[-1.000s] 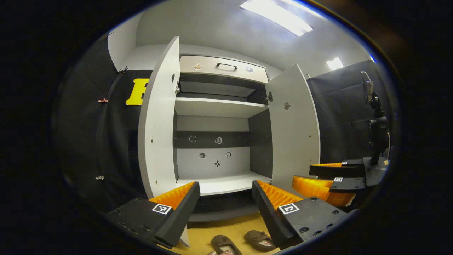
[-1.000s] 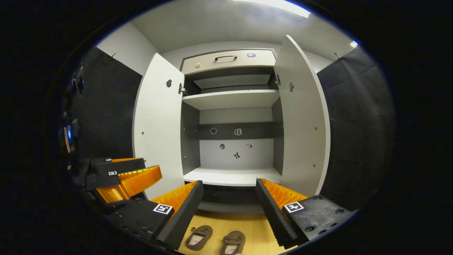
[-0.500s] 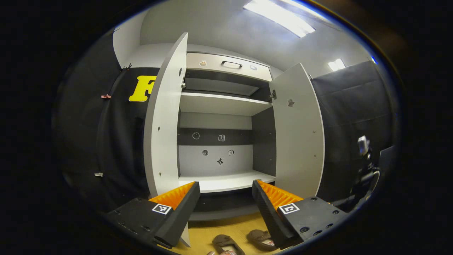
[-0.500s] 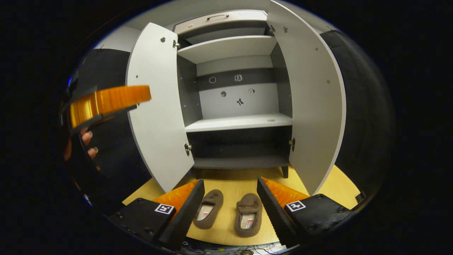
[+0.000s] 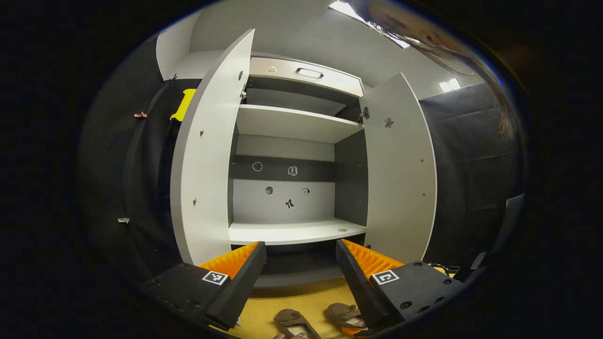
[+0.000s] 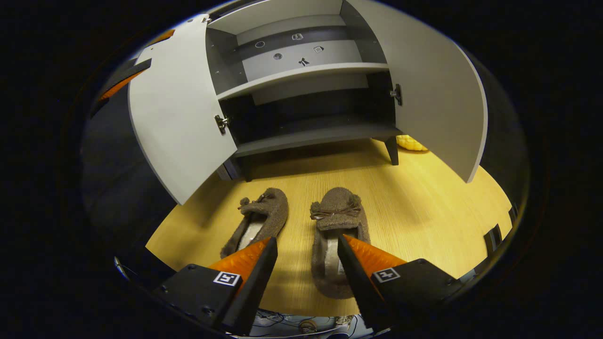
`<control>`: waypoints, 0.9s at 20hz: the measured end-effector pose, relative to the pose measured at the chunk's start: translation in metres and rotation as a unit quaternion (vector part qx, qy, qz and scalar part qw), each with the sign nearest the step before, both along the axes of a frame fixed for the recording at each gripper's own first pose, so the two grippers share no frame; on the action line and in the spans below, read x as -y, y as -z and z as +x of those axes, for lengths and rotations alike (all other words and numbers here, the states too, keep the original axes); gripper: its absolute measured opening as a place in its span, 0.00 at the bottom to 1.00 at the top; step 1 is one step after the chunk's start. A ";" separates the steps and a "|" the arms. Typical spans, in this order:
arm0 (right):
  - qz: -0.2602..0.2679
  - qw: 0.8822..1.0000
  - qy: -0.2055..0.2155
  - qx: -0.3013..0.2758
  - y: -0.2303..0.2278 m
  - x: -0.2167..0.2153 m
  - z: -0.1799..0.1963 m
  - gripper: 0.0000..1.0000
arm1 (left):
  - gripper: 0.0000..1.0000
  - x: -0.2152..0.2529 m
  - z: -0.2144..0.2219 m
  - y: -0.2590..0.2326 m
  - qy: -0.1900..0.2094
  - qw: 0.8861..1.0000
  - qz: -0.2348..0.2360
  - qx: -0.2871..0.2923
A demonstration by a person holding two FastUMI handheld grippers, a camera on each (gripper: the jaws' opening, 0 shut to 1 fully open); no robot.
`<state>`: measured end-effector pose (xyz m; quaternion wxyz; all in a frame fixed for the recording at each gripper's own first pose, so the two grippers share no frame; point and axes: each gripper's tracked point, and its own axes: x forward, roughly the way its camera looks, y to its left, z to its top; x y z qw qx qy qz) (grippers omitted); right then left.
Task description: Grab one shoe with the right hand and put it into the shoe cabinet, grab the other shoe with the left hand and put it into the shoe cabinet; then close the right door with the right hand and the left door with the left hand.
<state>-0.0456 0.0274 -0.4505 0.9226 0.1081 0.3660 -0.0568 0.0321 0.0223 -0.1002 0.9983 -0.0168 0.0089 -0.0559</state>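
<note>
Right gripper wide apart, above right slipper on floor | left gripper wide apart, facing shoe cabinet | both doors open

Two shoes, one cabinet

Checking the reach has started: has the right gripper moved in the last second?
Yes. The right gripper has tipped down toward the floor: the cabinet slid to the top of its view, and the shoes now lie before its open fingers.
</note>
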 end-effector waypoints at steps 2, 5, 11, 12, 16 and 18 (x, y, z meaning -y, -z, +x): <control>-0.001 1.000 0.001 -0.004 0.017 0.003 0.008 0.82 | 0.95 0.002 0.002 0.015 0.000 1.000 -0.002 -0.016; -0.015 1.000 -0.007 0.000 0.035 0.008 0.025 0.81 | 0.95 0.001 0.005 0.032 -0.005 0.999 -0.003 -0.034; -0.059 0.998 -0.021 -0.002 0.067 0.019 0.061 0.65 | 0.95 -0.006 0.012 0.048 -0.010 0.999 0.000 -0.051; -0.065 0.998 -0.017 -0.008 0.072 0.023 0.064 0.59 | 0.95 -0.008 0.013 0.050 -0.011 0.999 0.000 -0.053; -0.080 0.996 -0.015 -0.020 0.081 0.029 0.070 0.26 | 0.95 -0.017 0.016 0.059 -0.018 0.998 -0.002 -0.061; -0.084 0.996 -0.016 -0.019 0.079 0.027 0.069 0.08 | 0.95 -0.021 0.016 0.063 -0.022 0.998 -0.004 -0.067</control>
